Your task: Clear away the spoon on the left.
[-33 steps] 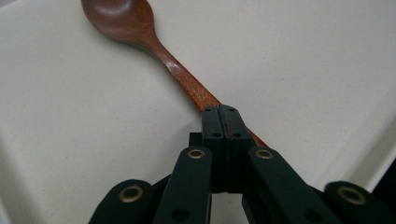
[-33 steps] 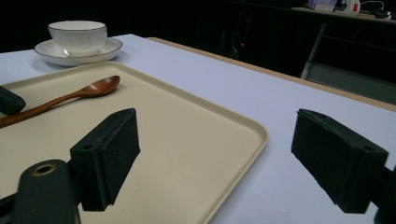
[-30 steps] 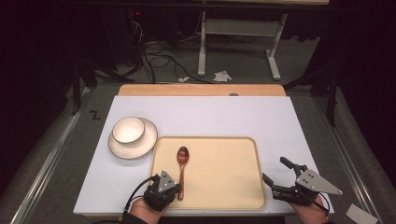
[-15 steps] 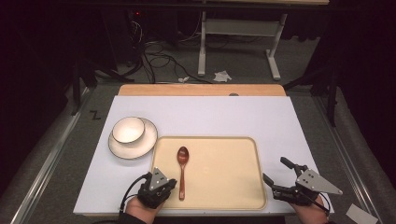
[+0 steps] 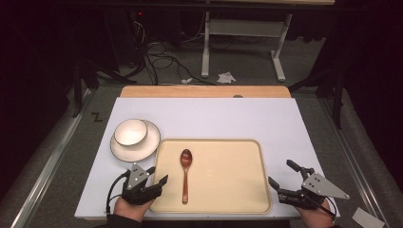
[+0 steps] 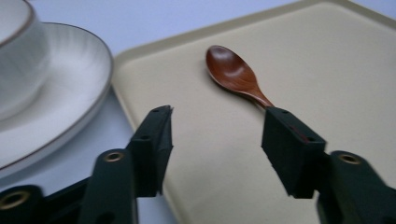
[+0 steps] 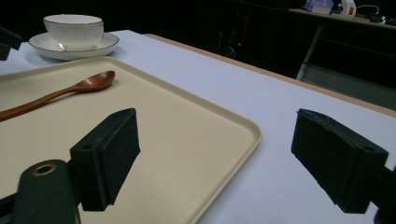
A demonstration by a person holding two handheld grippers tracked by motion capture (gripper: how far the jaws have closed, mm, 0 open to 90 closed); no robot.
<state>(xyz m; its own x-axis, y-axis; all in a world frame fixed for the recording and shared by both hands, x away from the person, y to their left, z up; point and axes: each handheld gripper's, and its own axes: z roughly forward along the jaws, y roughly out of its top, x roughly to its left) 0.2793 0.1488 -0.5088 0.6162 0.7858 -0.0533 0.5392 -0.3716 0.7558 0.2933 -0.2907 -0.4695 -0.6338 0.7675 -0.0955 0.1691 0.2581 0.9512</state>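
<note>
- The wooden spoon (image 5: 185,174) lies flat on the tan tray (image 5: 237,156), near the tray's left side. Its round end points away from you and its handle points toward you.
- The spoon looks light and stiff. It should not bend. It looks smooth and shiny, so it may slip a little.
- The thin handle is the best place to grab it, across the narrow part, near the middle. It lies flat, so you may need to come down low to pinch it.
- A white bowl (image 5: 130,131) sits on a white plate (image 5: 142,151) just left of the tray. They could break, so go gently near them.
- Your left gripper (image 5: 154,183) is spread wide and holds nothing. It sits at the tray's left edge. In the left gripper view, one jaw hides part of the spoon handle, but you cannot tell if it touches.
- Your right gripper (image 5: 281,176) is spread wide too. It holds nothing and hangs by the tray's right corner, well apart from the spoon.
</note>
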